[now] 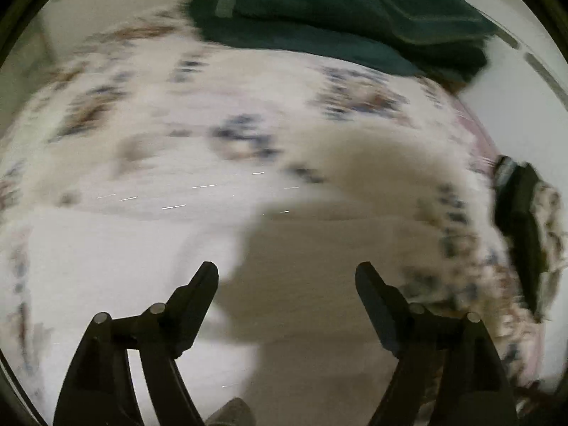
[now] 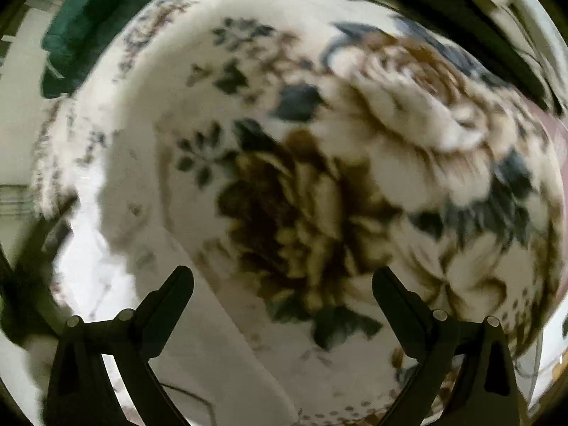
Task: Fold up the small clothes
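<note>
**Both grippers empty over floral cloth**

Green garment [image 1: 319, 17] lies folded at top of left view, long axis roughly left-right. Left gripper [image 1: 287, 273] fingers wide apart, nothing between. Right gripper [image 2: 283, 277] fingers also apart, above the floral bedspread [image 2: 319, 177]. Frames blurred.

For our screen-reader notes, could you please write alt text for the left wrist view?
The left hand-held gripper is open with nothing between its fingers, above a blurred floral bedspread crossed by a shadow. A dark green folded garment lies at the far edge.
</note>
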Motion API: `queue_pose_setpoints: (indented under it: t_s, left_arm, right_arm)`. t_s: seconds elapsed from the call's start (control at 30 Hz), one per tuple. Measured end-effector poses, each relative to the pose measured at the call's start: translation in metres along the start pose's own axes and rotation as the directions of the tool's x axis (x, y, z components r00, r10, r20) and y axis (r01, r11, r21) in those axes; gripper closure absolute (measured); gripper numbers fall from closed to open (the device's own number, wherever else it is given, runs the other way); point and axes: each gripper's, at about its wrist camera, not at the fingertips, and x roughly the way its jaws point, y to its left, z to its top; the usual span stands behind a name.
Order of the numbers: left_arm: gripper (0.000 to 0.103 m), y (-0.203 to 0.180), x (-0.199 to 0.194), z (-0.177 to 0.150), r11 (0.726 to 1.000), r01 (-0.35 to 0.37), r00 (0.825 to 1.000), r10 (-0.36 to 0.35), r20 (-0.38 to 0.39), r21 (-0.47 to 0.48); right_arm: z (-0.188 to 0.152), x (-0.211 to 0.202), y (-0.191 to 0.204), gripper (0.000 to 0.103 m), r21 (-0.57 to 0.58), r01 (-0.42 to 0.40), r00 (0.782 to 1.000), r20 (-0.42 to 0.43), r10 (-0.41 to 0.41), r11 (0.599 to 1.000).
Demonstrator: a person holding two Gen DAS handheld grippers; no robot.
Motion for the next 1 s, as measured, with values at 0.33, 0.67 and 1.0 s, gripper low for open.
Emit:
queue_pose_setpoints:
  t_s: [0.33, 0.67, 1.0]
  left_arm:
    - [0.016, 0.212, -0.002, -0.128, 0.893, -0.403, 0.906, 0.358, -0.225, -0.202]
    - [0.0, 0.259, 0.02, -0.168, 0.879, -0.349, 0.923, 0.263, -0.281, -0.325]
    - [0.0, 0.262, 0.018, -0.182, 0.887, -0.307, 0.949, 0.256, -0.186, -0.344]
  right_arm:
    - [0.11, 0.063, 0.09, 0.003, -0.084, -0.261, 0.963, -0.089, 0.253, 0.962]
    - [0.175, 0.141, 0.174, 0.093, -0.19, -0.244, 0.955, -0.218, 0.201, 0.951]
    - [0.199, 0.152, 0.196, 0.084, -0.276, -0.106, 0.978, -0.201, 0.051, 0.955]
